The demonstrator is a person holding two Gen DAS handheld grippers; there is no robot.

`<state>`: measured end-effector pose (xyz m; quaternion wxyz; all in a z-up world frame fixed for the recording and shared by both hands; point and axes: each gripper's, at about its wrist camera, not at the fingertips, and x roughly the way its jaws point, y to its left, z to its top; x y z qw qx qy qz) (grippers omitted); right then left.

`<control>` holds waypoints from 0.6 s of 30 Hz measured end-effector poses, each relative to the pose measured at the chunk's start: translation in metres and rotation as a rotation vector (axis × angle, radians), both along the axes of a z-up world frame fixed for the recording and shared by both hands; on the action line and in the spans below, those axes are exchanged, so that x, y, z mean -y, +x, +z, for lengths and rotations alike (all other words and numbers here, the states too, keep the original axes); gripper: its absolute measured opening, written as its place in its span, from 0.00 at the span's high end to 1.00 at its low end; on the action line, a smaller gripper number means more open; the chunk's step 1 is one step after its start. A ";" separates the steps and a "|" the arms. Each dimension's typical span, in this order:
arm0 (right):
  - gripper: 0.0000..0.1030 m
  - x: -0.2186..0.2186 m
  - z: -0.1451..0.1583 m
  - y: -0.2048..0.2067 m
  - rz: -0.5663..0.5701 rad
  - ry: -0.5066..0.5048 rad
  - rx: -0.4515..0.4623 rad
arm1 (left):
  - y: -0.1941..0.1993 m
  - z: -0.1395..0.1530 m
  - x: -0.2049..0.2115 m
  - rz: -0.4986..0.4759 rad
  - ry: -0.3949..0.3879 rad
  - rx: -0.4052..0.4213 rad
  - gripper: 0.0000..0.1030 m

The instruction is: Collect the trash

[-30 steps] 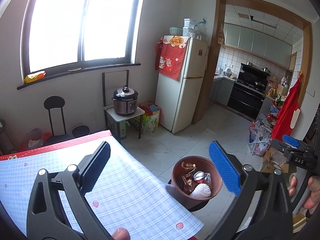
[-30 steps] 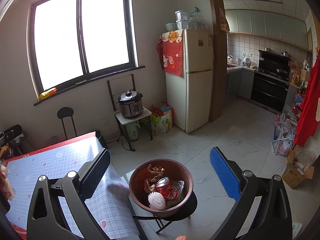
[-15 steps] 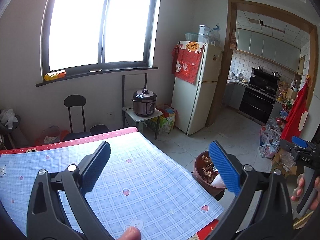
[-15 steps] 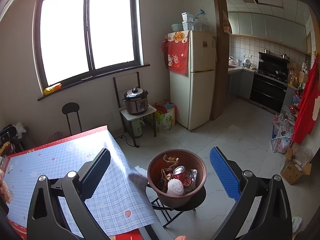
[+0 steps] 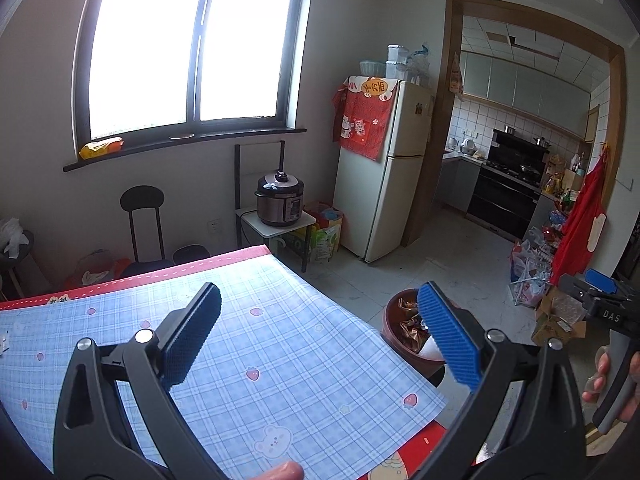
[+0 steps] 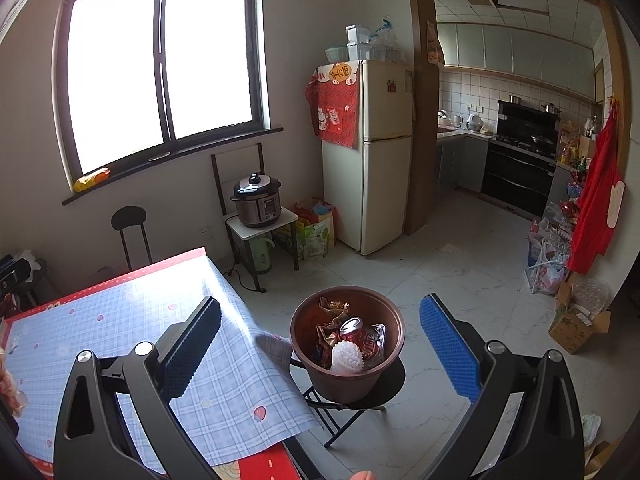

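A brown round bin (image 6: 347,360) stands on a black folding stool (image 6: 352,400) beside the table's right corner. Inside lie a red can (image 6: 360,334), crumpled wrappers (image 6: 330,320) and a white spiky ball (image 6: 346,356). My right gripper (image 6: 320,344) hovers open above and in front of the bin, holding nothing. My left gripper (image 5: 320,332) is open and empty over the blue checked tablecloth (image 5: 260,352); the bin (image 5: 404,332) shows partly behind its right finger. The other gripper (image 5: 600,300), held by a hand, appears at the right edge.
A pressure cooker (image 6: 258,200) sits on a small stand by the wall, next to a cream fridge (image 6: 368,152). A black stool (image 5: 142,220) is behind the table. Bags (image 6: 548,260) and a cardboard box (image 6: 580,324) lie on the tiled floor at right.
Both grippers have drawn back and up from the bin. The left view has swung left over the tablecloth; the bin looks smaller in the right view. Both stay open.
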<state>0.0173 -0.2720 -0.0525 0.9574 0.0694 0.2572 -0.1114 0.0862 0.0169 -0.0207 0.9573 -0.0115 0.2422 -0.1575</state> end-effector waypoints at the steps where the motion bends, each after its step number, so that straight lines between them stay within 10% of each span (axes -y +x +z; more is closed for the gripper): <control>1: 0.05 0.000 0.001 0.000 -0.004 0.000 -0.001 | -0.001 0.000 0.001 -0.005 0.001 0.000 0.06; 18: 0.05 -0.001 -0.002 -0.015 -0.037 0.000 -0.001 | -0.006 -0.004 0.007 -0.034 0.025 -0.004 0.06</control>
